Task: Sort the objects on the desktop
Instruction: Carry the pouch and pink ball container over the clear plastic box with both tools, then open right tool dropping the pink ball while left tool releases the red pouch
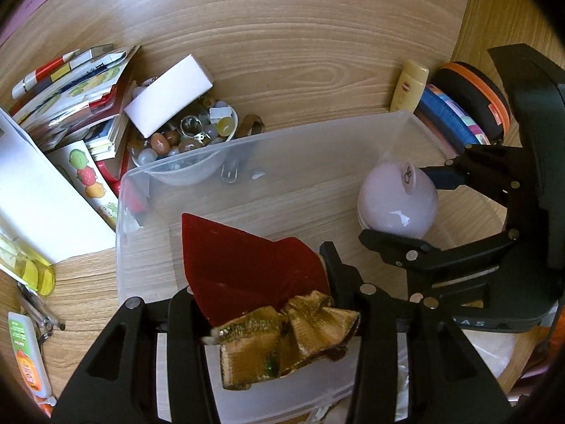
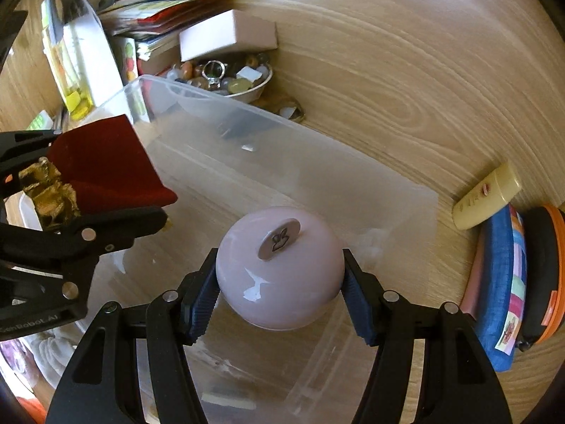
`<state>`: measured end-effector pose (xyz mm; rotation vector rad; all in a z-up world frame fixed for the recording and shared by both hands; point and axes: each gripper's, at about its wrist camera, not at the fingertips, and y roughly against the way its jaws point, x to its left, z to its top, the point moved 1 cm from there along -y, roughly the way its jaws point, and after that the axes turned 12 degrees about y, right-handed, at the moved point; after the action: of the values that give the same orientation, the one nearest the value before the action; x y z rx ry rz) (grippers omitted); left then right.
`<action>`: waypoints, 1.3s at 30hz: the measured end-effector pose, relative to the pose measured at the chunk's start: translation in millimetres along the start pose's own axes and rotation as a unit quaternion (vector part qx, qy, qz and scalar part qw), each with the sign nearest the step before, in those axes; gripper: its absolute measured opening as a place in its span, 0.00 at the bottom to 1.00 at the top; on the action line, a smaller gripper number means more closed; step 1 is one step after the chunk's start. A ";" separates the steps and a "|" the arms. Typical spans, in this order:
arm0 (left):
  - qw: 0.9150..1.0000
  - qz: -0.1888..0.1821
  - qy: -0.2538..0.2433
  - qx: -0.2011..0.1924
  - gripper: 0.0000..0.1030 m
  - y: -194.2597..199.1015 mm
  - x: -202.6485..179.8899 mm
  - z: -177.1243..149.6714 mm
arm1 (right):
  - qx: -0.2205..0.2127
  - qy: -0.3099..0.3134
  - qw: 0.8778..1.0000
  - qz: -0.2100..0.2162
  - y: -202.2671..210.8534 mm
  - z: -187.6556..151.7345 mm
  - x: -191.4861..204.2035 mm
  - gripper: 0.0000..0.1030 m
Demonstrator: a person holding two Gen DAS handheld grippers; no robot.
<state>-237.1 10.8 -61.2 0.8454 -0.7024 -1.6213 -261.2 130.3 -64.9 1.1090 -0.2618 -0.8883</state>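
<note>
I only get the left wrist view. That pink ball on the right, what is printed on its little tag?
Observer: In the right view the pink ball's tag shows a small rabbit-like drawing.
Operator: Is the ball really gripped?
Observer: Yes, the right gripper's blue pads press on both its sides, above the clear bin.
Operator: What lies past the orange-rimmed case?
Observer: The right view shows the case leaning against a blue pouch, with more bare desk beyond.

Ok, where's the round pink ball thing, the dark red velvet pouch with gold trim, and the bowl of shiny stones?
Round pink ball point(image 2: 279, 275), right wrist view, glossy front.
Dark red velvet pouch point(image 1: 243, 265), left wrist view, red cloth middle.
Bowl of shiny stones point(image 1: 183, 137), left wrist view, stones inside.
</note>
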 end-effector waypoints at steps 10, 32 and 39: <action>1.000 0.017 -0.005 -0.016 0.57 7.9 -2.3 0.7 | 0.003 0.003 1.000 -0.004 0.3 1.6 1.8 0.59; 0.992 0.056 -0.027 -0.114 0.84 76.7 -15.8 -3.1 | -0.067 0.003 0.995 -0.069 70.8 -1.6 9.6 0.77; 0.985 0.074 -0.030 -0.154 0.90 114.1 -23.3 -17.7 | -0.100 0.001 0.991 -0.087 111.7 -13.6 20.0 0.80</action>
<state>-156.5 10.5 24.8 0.5105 -0.5243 -1.5743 -185.7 141.9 20.2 0.9565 -0.0718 -1.0439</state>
